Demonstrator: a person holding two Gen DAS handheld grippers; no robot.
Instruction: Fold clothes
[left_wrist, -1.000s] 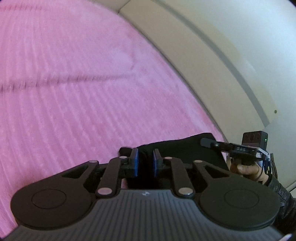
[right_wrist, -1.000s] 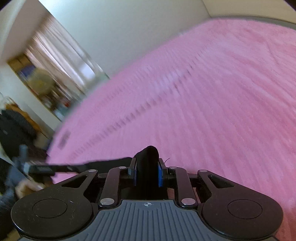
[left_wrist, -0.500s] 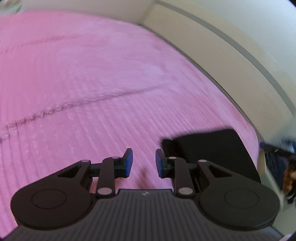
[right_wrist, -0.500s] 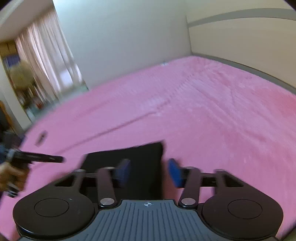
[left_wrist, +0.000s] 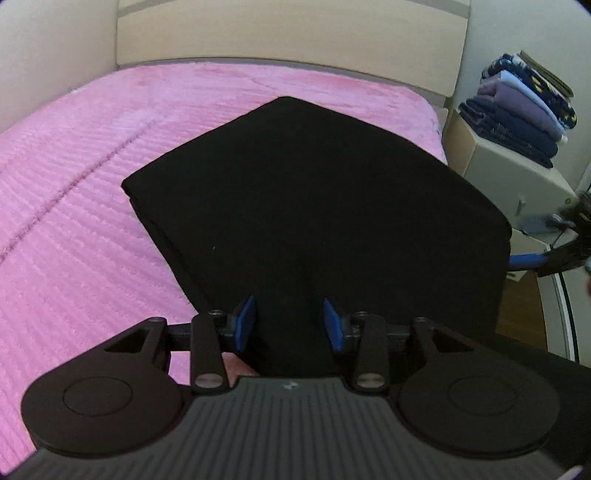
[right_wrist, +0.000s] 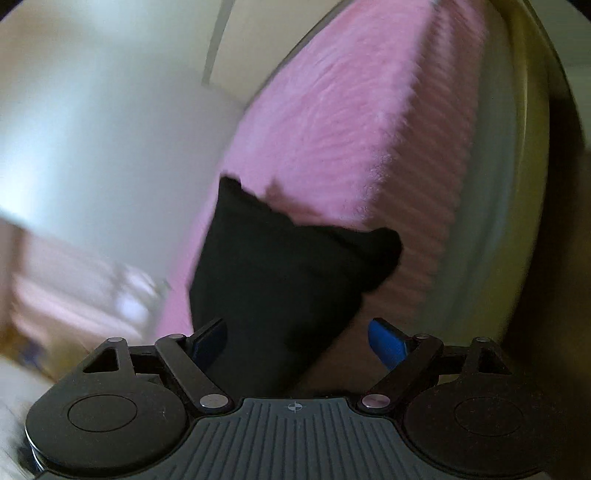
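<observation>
A folded black garment (left_wrist: 317, 192) lies near the corner of a bed with a pink cover (left_wrist: 74, 192). My left gripper (left_wrist: 290, 325) is open at the garment's near edge, its blue pads (left_wrist: 245, 323) on either side of a fold of the cloth without closing on it. In the right wrist view, which is tilted and blurred, the same black garment (right_wrist: 280, 280) hangs over the bed's edge. My right gripper (right_wrist: 297, 345) is wide open close to that edge. The right gripper's blue fingertip (left_wrist: 526, 260) also shows at the garment's right side in the left wrist view.
A beige headboard (left_wrist: 288, 33) stands behind the bed. To the right, a stack of folded blue and purple clothes (left_wrist: 517, 110) rests on a white bedside cabinet (left_wrist: 509, 166). The pink bed side (right_wrist: 424, 166) and a pale bed frame (right_wrist: 517, 147) fill the right wrist view.
Both grippers were shut on the black garment a second ago and have let go of it. The garment now lies folded on the bed, and both grippers have swung round to its near edge.
</observation>
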